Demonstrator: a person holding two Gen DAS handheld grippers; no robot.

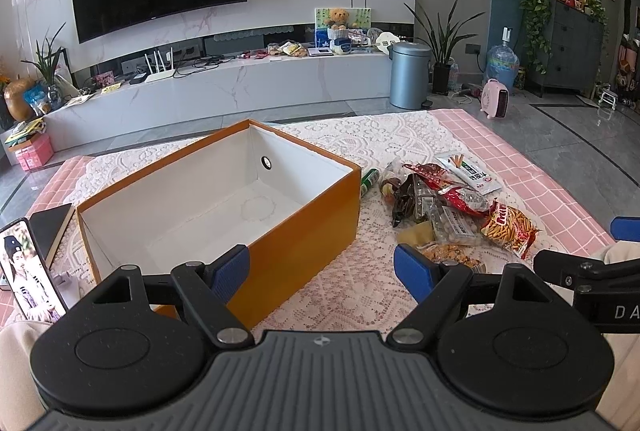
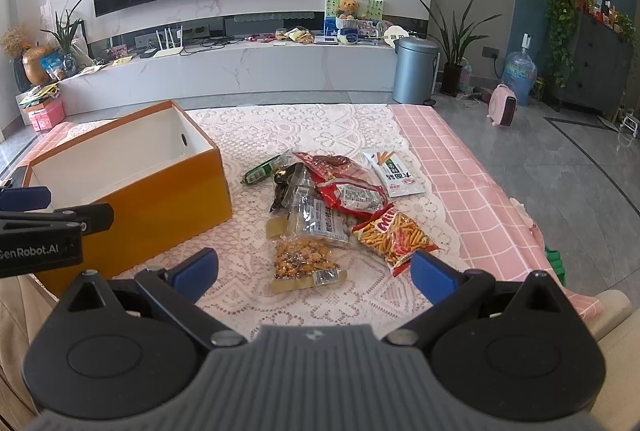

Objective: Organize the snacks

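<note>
Several crinkly snack packets (image 2: 340,207) lie heaped on the white lace tablecloth (image 2: 280,135), at twelve o'clock from the right gripper (image 2: 314,273), whose blue pads are spread apart and empty. Beside the heap, at nine o'clock, sits the orange cardboard box (image 1: 304,215), white inside; the left gripper (image 1: 322,271), also released, hovers at its near corner.

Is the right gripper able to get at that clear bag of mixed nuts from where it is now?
Probably yes: the right gripper is open, and the nut bag lies flat on the lace cloth directly ahead, nothing covering it.
</note>
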